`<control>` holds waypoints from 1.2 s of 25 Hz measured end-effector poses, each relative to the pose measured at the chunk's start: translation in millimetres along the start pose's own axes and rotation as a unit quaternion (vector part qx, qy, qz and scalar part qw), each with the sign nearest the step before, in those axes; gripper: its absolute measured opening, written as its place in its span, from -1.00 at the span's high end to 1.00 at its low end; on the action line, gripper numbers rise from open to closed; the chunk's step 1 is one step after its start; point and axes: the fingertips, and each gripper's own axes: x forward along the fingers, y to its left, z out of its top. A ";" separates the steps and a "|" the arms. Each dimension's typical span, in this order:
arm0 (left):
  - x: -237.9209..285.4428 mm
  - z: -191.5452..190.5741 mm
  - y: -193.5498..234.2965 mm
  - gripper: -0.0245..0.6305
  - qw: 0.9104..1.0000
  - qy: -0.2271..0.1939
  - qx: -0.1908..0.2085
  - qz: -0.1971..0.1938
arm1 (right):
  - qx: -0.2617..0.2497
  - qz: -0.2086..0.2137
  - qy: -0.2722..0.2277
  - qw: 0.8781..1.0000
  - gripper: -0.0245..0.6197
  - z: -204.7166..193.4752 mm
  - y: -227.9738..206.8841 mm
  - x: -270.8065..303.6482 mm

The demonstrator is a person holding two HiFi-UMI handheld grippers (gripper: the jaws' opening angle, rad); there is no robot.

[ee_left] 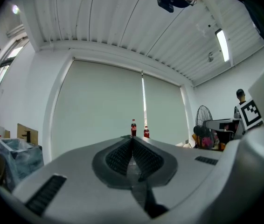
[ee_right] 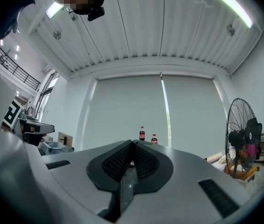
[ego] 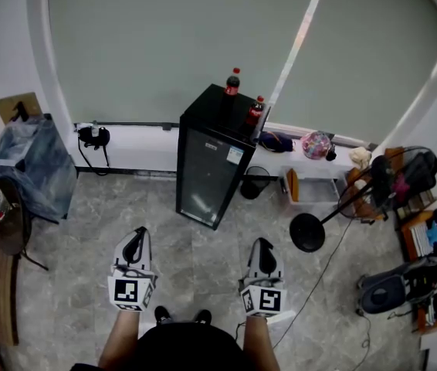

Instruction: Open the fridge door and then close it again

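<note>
Only the head view shows the fridge, its door shut; the gripper views catch just the bottles. The left hand-held gripper and the right hand-held gripper are closed and empty.

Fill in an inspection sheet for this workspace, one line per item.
Surface: grey tiled floor.
Job's things: black fridge, glass door closed; two cola bottles on top.
Clutter: bagged bin at left; standing fan and loaded shelves at right.
Grippers: left gripper and right gripper both shut, empty, short of the fridge.
Cables: thin cord crosses the floor by the fan; black lead at the wall ledge.
Surroundings: lowered roller blinds.
</note>
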 end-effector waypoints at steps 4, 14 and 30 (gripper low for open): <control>1.1 -0.6 0.8 0.90 1.000 -0.001 0.005 0.000 | -0.001 0.002 0.000 1.000 0.90 0.5 2.1 0.6; 5.1 -1.7 2.0 0.69 1.000 -0.002 0.011 -0.001 | -0.002 0.007 0.001 1.000 0.90 0.7 7.0 4.1; 7.4 0.6 11.7 0.22 1.000 0.004 0.004 0.009 | 0.000 0.003 0.002 1.000 0.90 -0.5 6.1 4.3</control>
